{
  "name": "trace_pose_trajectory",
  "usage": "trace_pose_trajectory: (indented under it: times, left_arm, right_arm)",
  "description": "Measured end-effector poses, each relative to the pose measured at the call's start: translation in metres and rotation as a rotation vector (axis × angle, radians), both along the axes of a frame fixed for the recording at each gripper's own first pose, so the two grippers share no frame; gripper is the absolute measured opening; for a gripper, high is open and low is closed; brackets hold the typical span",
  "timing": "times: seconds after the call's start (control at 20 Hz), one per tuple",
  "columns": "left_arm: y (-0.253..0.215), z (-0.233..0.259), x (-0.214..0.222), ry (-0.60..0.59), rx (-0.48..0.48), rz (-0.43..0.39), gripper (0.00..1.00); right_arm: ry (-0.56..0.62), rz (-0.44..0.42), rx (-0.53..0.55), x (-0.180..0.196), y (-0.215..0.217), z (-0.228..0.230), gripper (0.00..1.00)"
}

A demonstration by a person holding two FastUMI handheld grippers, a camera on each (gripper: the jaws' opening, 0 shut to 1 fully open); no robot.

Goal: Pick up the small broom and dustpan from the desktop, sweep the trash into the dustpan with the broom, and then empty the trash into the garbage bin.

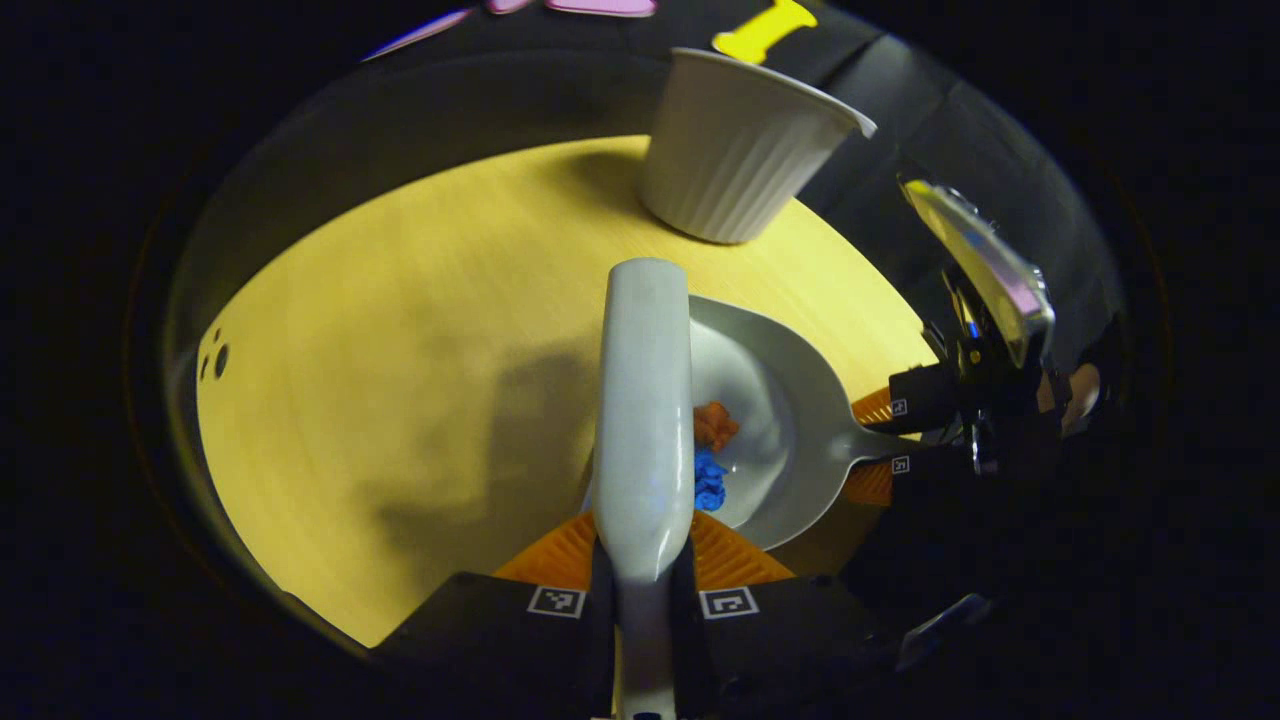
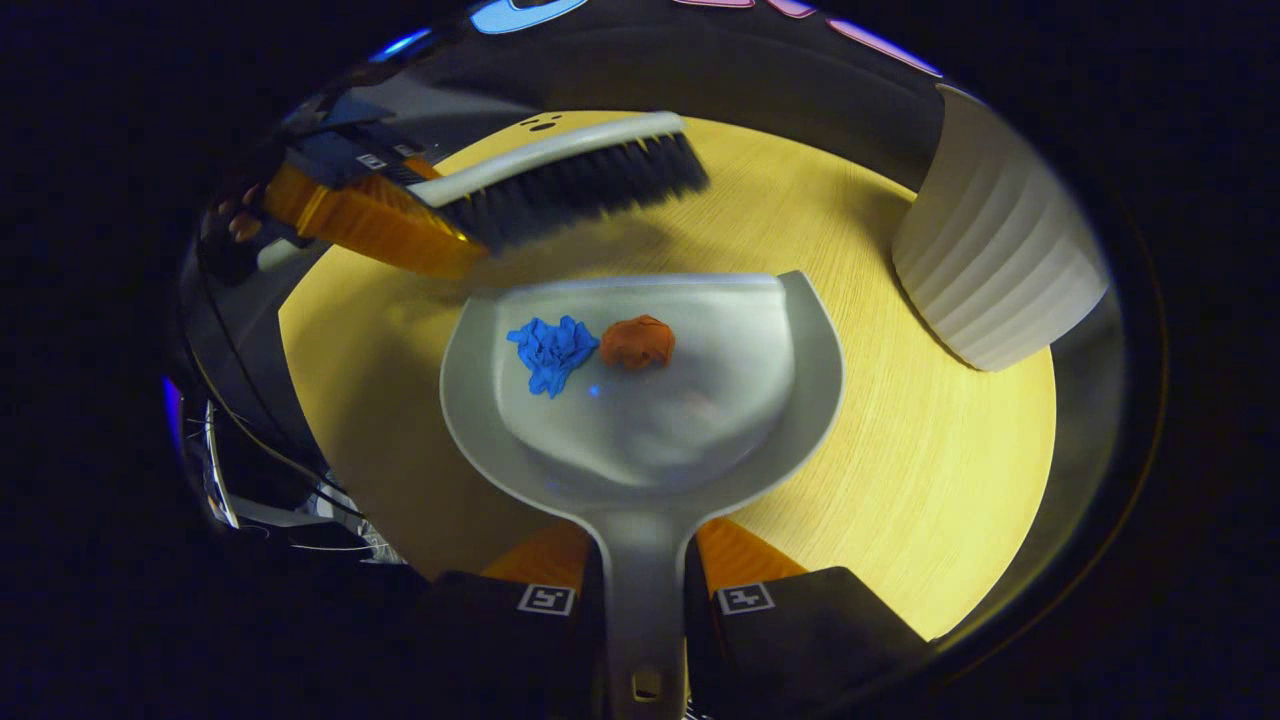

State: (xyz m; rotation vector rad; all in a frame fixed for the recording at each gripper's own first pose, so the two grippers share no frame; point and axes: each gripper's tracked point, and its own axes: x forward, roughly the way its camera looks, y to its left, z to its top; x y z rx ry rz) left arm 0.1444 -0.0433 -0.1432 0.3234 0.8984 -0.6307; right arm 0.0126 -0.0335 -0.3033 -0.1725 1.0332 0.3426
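In the left gripper view, the left claw [image 1: 640, 590] at bottom centre is closed on the handle of the small broom [image 1: 642, 400], both orange fingers pressing its sides. The broom's pale back runs up the middle of the frame and overlaps the near part of the dustpan [image 1: 790, 400].

In the right gripper view, the right claw [image 2: 642, 590] at bottom centre is clamped on the dustpan's [image 2: 640, 400] narrow handle in the same manner. The pan extends upward to frame centre, its straight front lip toward the broom [image 2: 570, 175], whose black bristles sit just beyond that lip in the upper left. The left claw [image 2: 380, 215] holds the broom from the left edge of the frame.

Trash count: two crumpled pieces, one blue piece [image 2: 550, 350] and one orange piece [image 2: 637, 342], both inside the pan near the lip, side by side (nearly touching).

One white ribbed garbage bin [image 2: 1000, 260] stands at the right, at the counter's [image 2: 900, 480] far edge, apart from the pan. Open counter surface lies right of the pan and, in the left gripper view, across the whole left half of the frame up to the counter's curved edge.
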Motion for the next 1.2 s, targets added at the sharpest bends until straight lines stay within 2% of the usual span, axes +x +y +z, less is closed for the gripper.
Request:
trace_pose_trajectory:
  times: [0.05,0.1,0.25,0.3,0.5,0.65,0.75,0.9,0.95,1.0,1.2]
  left_arm:
    - [0.011,0.002,-0.004,-0.021,-0.03,0.056,0.27]
    - [0.024,0.001,-0.009,-0.042,-0.058,0.104,0.27]
    - [0.076,-0.02,-0.021,-0.101,-0.08,0.224,0.27]
    - [0.094,-0.031,-0.027,-0.106,-0.086,0.264,0.27]
    - [0.152,-0.076,-0.051,-0.111,-0.114,0.375,0.27]
    - [0.178,-0.096,-0.083,-0.087,-0.165,0.421,0.27]
    - [0.177,-0.103,-0.101,-0.076,-0.187,0.438,0.27]
    - [0.164,-0.12,-0.102,-0.061,-0.204,0.441,0.27]
    - [0.165,-0.123,-0.104,-0.058,-0.203,0.439,0.27]
    - [0.164,-0.125,-0.106,-0.056,-0.203,0.436,0.27]
    - [0.165,-0.126,-0.109,-0.056,-0.212,0.444,0.26]
  right_arm:
    - [-0.006,-0.001,-0.002,-0.002,-0.003,0.004,0.32]
    - [-0.013,-0.003,-0.004,-0.004,-0.007,0.01,0.37]
    - [-0.027,-0.025,-0.01,-0.015,-0.015,0.03,0.37]
    - [-0.027,-0.044,-0.004,-0.02,-0.018,0.038,0.32]
    - [-0.038,-0.129,0.02,-0.041,-0.044,0.072,0.41]
    - [-0.037,-0.194,0.033,-0.062,-0.063,0.105,0.39]
    - [-0.043,-0.232,0.042,-0.077,-0.078,0.128,0.37]
    - [-0.061,-0.298,0.066,-0.094,-0.103,0.171,0.36]
    - [-0.066,-0.329,0.093,-0.098,-0.109,0.187,0.41]
    - [-0.074,-0.36,0.127,-0.099,-0.116,0.204,0.37]
    - [-0.128,-0.436,0.196,-0.092,-0.146,0.265,0.36]
